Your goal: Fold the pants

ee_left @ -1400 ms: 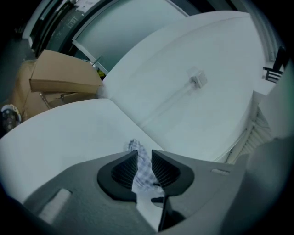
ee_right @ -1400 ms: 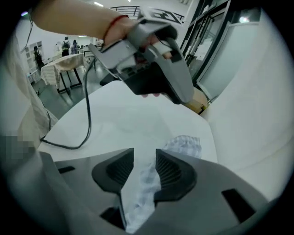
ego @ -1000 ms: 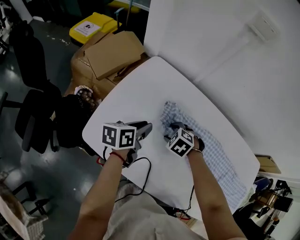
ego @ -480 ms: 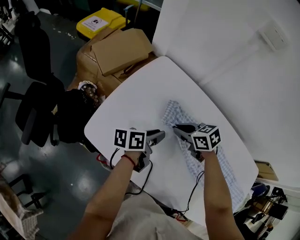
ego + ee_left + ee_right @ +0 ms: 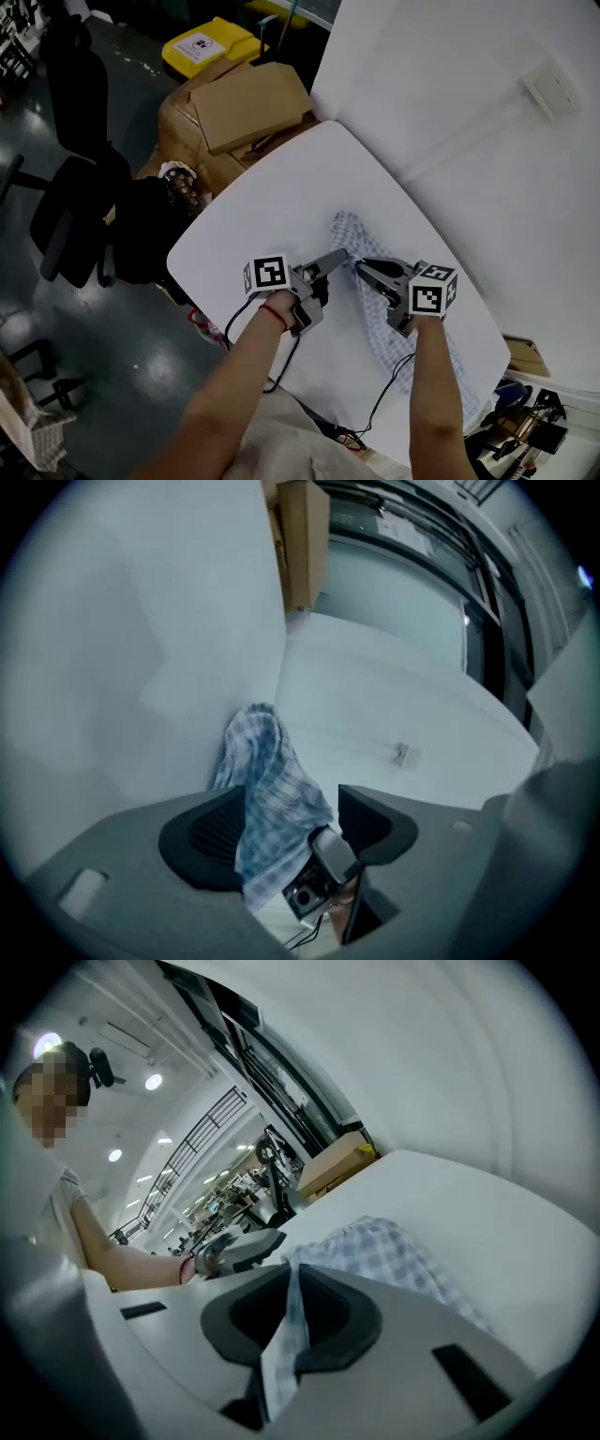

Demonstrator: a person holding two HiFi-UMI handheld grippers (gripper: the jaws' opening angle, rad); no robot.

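Pants: blue-and-white checked pants (image 5: pixel 345 232) lie as a long narrow band on the white table (image 5: pixel 253 202); the band runs from mid-table toward the near right corner; the end near mid-table is pulled up off the surface where the two tools meet

Right gripper: the right gripper (image 5: pixel 362 268) is clamped on the pants; its own view shows a thin strip of checked cloth pinched flat between the two pads, with the rest trailing away over the table; its jaws have only lately come together

Left gripper: the left gripper (image 5: pixel 336 257) is tip to tip with the right one at that raised end; its jaws stand well apart and have just been opening; a hanging fold of the cloth sits between them, but neither pad seems to press on it

Done so far: judging by how narrow the band is, the legs may already lie one on the other, though no layer edge shows clearly enough to be sure; one grip on the end is made

Under way: the step looks like taking hold of the end at two points; only the right side has its hold

Left to do: close the left jaws on the cloth; carry the end over toward the other end; lay it down and square the edges; probably one more fold after that; most of the task is yet to come
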